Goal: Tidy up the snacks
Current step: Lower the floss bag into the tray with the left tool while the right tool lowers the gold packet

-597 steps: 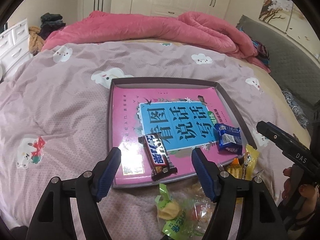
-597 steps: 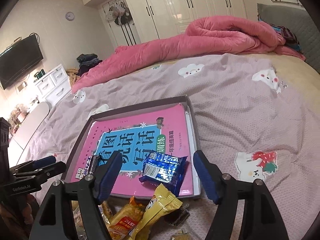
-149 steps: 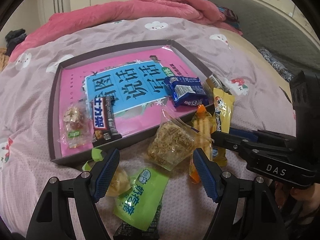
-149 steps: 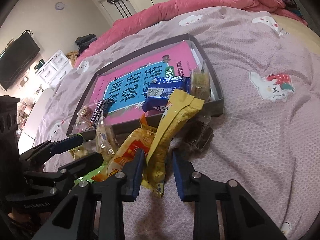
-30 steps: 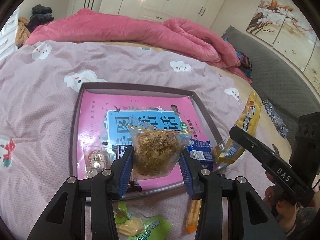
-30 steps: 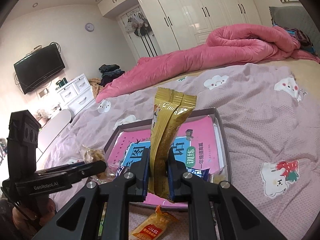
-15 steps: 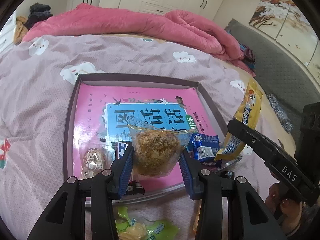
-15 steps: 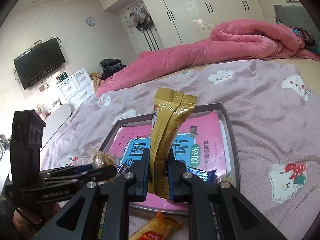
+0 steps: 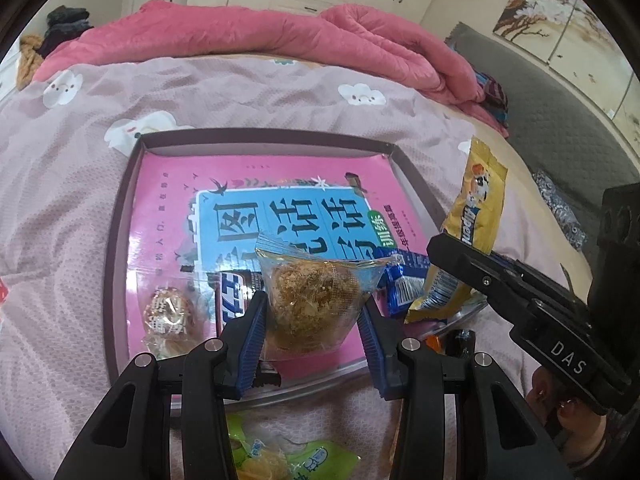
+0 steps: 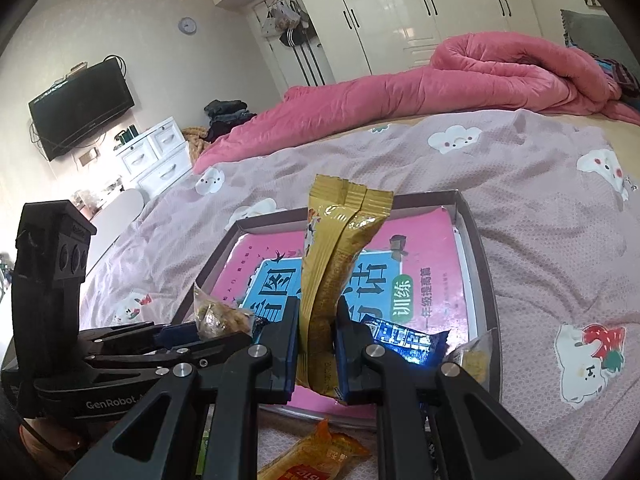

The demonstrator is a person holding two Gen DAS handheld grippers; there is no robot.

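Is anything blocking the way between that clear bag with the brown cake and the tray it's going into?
Nothing visible blocks it. The cake bag, gripped by the left gripper, hangs over the tray, above its pink book; a chocolate bar and blue packet lie beside it.

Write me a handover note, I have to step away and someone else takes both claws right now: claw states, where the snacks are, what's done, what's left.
Left claw: shut on the clear-wrapped floss cake, held over the tray.
Right claw: shut on the yellow snack bar, upright above the tray's near edge.
Done: chocolate bar, round clear-wrapped sweet and blue packet lie in the tray.
Left: set both held snacks down in the tray, then fetch the green packets and orange packet lying on the bedspread in front of it.
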